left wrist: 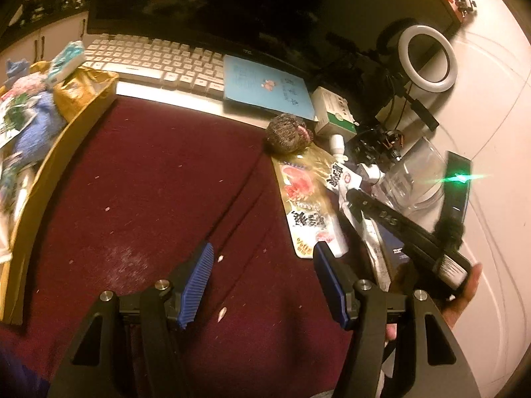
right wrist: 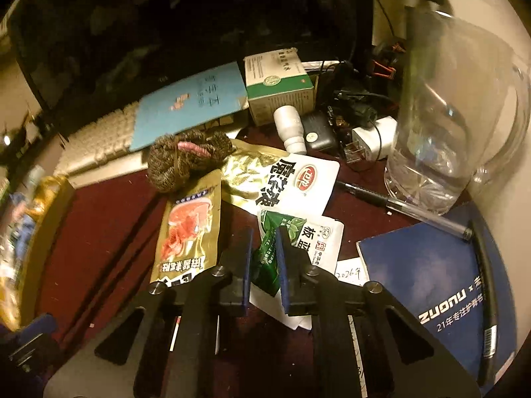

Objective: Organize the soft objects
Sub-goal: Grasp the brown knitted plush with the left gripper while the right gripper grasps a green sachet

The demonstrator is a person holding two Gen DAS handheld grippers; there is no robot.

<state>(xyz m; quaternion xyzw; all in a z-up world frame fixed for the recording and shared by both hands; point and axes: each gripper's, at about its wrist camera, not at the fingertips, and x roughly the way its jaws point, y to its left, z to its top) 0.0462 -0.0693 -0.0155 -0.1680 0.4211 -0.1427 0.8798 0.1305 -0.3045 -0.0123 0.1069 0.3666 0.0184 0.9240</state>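
My right gripper [right wrist: 264,233] is shut on a green and white sachet [right wrist: 300,242], pinching its green corner. A gold snack pouch with a red picture [right wrist: 189,229] lies just left of it, also in the left wrist view [left wrist: 303,199]. A white and gold pouch [right wrist: 285,179] lies behind. A brown knitted bundle with a pink band [right wrist: 186,156] sits at the cloth's far edge, also in the left wrist view [left wrist: 288,132]. My left gripper [left wrist: 264,255] is open and empty above the dark red cloth [left wrist: 149,199]. A cardboard box [left wrist: 49,172] at the left holds soft items, among them a blue towel [left wrist: 36,126].
A white keyboard [left wrist: 149,63] and dark monitor [left wrist: 232,6] stand behind. A blue booklet [left wrist: 265,86], a green and white carton [right wrist: 278,83], a small white bottle [right wrist: 292,126], chargers, a pen [right wrist: 398,202], a glass jug [right wrist: 458,116], a blue notebook [right wrist: 431,285] and a ring light [left wrist: 428,59] crowd the right.
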